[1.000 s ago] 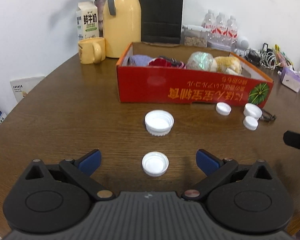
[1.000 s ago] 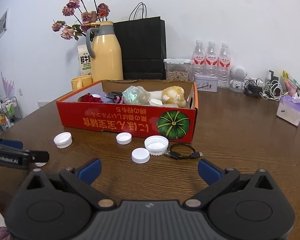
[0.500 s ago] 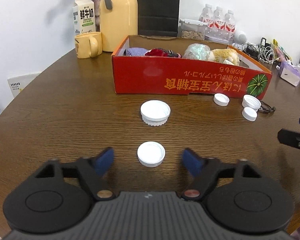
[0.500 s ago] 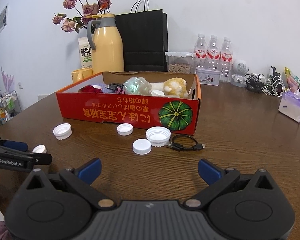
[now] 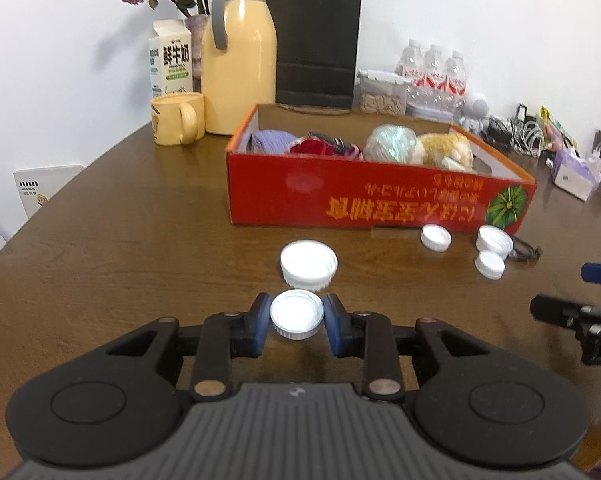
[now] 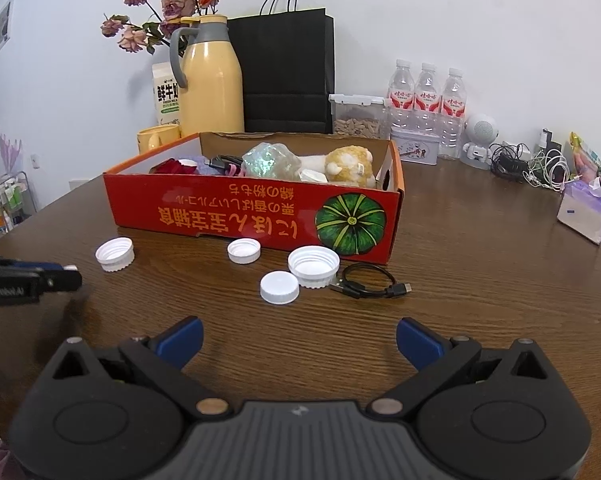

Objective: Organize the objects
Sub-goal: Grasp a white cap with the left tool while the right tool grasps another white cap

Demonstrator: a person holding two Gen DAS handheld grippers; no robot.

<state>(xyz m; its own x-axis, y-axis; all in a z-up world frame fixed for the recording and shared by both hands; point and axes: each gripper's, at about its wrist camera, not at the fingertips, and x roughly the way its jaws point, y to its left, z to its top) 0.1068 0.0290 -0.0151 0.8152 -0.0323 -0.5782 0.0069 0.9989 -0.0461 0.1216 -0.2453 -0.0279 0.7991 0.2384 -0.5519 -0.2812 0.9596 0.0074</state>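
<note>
My left gripper (image 5: 297, 326) jaws, wide a second ago, are closing on the small white cap (image 5: 297, 319) on the tabletop (image 5: 140, 248); pickup looks imminent. Right gripper (image 6: 299, 338) jaws spread, empty.

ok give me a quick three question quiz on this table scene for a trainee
1. True or false: the right gripper holds a cap.
2. What sits between the left gripper fingers? A) black cable B) small white cap C) yellow mug
3. Fill in: the plush toy lies inside the red ____.

Key:
1. False; it is open and holds nothing.
2. B; the small white cap is there as the jaws close.
3. box.
</note>
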